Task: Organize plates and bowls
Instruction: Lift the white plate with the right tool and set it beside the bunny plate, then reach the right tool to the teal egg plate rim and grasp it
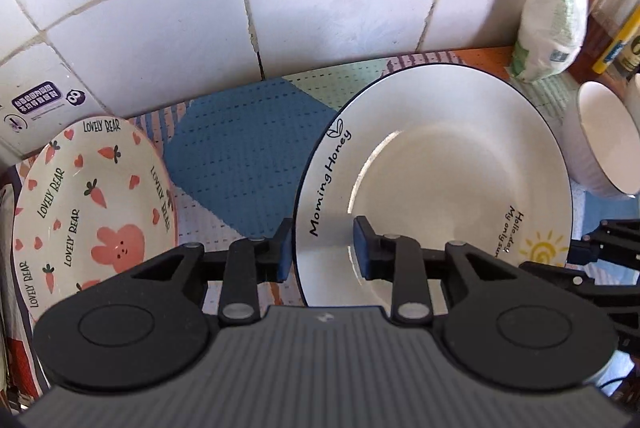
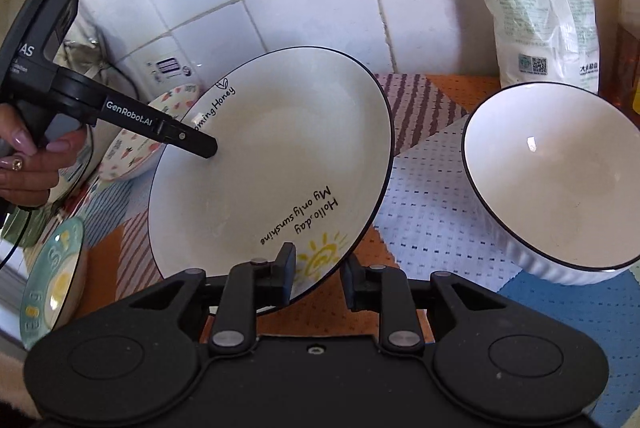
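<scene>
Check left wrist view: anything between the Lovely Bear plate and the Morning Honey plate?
No dish. In the left wrist view only bare patterned mat separates the Lovely Bear plate and the Morning Honey plate, plus one finger of the left claw.

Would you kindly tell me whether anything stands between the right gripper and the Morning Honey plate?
Nothing visible does. The right gripper has the sun-side rim of the Morning Honey plate between its open fingers. The left gripper straddles the opposite rim, and the ribbed white bowl sits off to the side, apart from the plate.
</scene>
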Motion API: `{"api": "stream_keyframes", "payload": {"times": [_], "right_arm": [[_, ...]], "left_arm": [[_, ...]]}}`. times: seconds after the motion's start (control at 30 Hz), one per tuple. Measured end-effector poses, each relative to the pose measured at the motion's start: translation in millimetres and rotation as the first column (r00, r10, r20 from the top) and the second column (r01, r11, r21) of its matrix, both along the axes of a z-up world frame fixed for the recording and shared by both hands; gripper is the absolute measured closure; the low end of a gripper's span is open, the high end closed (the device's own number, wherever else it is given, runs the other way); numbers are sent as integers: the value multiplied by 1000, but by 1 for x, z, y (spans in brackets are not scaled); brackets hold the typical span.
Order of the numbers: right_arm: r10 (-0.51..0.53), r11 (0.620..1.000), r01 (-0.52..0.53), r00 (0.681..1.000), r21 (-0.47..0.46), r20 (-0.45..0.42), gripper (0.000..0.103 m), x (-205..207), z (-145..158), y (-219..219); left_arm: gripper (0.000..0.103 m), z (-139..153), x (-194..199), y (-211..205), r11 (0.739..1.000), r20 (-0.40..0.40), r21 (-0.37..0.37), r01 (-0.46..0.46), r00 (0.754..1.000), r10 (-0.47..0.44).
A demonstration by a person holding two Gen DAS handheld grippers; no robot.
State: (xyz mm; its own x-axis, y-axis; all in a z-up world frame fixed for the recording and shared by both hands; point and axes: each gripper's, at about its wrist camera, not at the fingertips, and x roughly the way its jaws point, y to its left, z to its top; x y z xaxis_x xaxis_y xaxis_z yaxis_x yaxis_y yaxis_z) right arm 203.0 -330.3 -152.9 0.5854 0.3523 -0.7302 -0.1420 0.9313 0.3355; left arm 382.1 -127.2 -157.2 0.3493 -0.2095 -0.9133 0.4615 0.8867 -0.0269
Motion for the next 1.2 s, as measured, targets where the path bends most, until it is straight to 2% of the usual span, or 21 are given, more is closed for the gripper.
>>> {"api": "stream_keyframes", "payload": {"times": [0.17,0.27,0.37,0.43,0.53,0.57,0.63,0.83,1.0,1.2], "right_arm": [[-50,998,49,999,-37,-15,71,7,1,5],[-88,995,86,996,-57,-30,70,11,1,9],[-153,988,153,987,-6,-41,72,8,-2,4],[-208,978,208,977,-15,-40,74,3,1,4],[-251,968,251,968,-23,7,72,-12,14,12],[-262,965,262,965,-27,18,69,-18,19,15],[-278,960,279,959,-27,59,69,-32,30,21],[-349,935,354,927,-14,137,69,-68,66,50],[-381,917,396,903,-44,199,68,-94,92,87],[-407,894,440,877,-83,257,62,-122,110,132]], "left_arm": [[72,-16,13,-3,999,-38,30,-31,999,32],[70,-18,2,-12,996,30,89,19,999,-21],[69,-16,-9,-19,989,44,144,21,999,-28],[69,-10,-16,-15,991,48,134,10,999,-17],[69,7,-32,1,997,56,70,-9,998,5],[69,13,-37,7,998,56,53,-18,998,15],[69,25,-49,19,999,49,37,-22,999,20],[69,46,-77,55,991,36,119,64,997,-69],[67,68,-97,93,988,38,88,124,991,-127],[66,92,-116,130,979,63,54,196,978,-199]]}}
